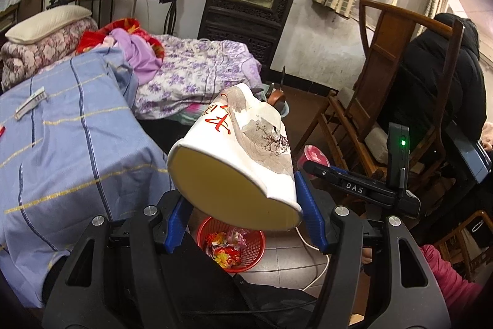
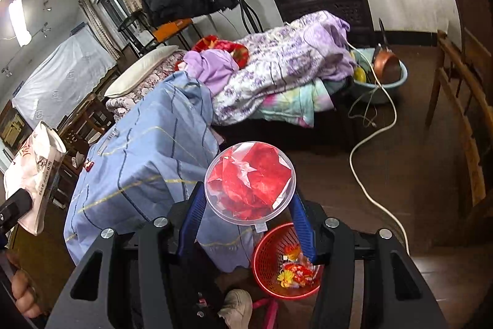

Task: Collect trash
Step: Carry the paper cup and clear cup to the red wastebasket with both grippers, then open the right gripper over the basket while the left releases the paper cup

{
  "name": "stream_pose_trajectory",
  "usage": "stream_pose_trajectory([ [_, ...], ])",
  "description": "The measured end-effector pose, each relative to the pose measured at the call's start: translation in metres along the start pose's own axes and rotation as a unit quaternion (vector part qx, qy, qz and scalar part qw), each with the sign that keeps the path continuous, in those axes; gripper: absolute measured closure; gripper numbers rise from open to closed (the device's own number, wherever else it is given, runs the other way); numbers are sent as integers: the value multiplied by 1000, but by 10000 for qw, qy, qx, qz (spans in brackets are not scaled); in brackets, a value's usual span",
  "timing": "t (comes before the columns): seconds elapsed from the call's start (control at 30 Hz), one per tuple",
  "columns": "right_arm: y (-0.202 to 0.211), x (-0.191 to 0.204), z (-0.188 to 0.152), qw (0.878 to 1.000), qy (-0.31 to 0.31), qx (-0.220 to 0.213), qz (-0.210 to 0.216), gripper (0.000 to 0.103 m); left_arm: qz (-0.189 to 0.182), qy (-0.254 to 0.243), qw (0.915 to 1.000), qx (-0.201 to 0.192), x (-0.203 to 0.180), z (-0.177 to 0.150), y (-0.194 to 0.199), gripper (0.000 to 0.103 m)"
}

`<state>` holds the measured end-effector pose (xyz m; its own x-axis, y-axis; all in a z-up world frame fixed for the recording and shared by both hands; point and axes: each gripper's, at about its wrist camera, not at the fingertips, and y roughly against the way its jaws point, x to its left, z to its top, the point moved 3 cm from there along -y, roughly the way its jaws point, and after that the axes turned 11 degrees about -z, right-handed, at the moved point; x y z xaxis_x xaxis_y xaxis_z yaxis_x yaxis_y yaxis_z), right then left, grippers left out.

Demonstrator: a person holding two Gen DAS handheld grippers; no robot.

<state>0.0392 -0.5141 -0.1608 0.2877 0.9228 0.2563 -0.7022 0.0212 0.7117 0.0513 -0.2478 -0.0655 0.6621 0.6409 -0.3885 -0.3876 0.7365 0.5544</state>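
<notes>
Red plastic caught my eye first: the trash basket [image 1: 231,245] on the floor already held bright wrappers. Above it the left gripper [image 1: 243,205] pinched a crushed white paper cup [image 1: 237,156], and the right gripper [image 2: 246,205] clamped a clear round container [image 2: 249,182] stuffed with red paper. Both pieces were not yet dropped. Farther off, a small packet [image 1: 30,100] lay on the blue sheet [image 1: 77,128], perhaps left to gather.

Both grippers, left [image 1: 243,215] and right [image 2: 248,221], share one build: ribbed blue fingers [image 1: 311,218] on matte black angular arms with triangular cutouts, and silver round screws [image 1: 341,210] at the joints behind the fingers. Bare skin of a hand [image 2: 23,295] shows far left.
</notes>
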Motion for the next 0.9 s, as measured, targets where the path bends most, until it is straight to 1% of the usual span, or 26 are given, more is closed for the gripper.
stream_pose_trajectory([
  [0.27,-19,-6,-13,9996,-75,288,-31,50,30,236,9997,49,18,-3,-7,41],
  [0.43,-28,-7,-19,9992,-57,401,-36,49,154,204,9997,32,22,-7,-5,41],
  [0.63,-56,-8,-35,9969,-56,782,-72,49,181,307,9993,89,35,-10,-11,41],
  [0.7,-70,-7,-41,9951,-45,990,-45,49,184,352,9991,137,40,-12,-16,41],
  [0.73,-82,-6,-46,9932,-4,1166,-19,48,181,375,9990,167,42,-13,-18,41],
  [0.8,-95,-8,-53,9903,7,1386,-131,30,181,411,9987,244,45,-15,-23,41],
  [0.83,-100,-10,-56,9892,-32,1453,-172,29,188,410,9986,271,46,-16,-24,41],
  [0.9,-103,-11,-58,9889,-134,1477,-79,29,213,392,9984,338,46,-17,-29,41],
])
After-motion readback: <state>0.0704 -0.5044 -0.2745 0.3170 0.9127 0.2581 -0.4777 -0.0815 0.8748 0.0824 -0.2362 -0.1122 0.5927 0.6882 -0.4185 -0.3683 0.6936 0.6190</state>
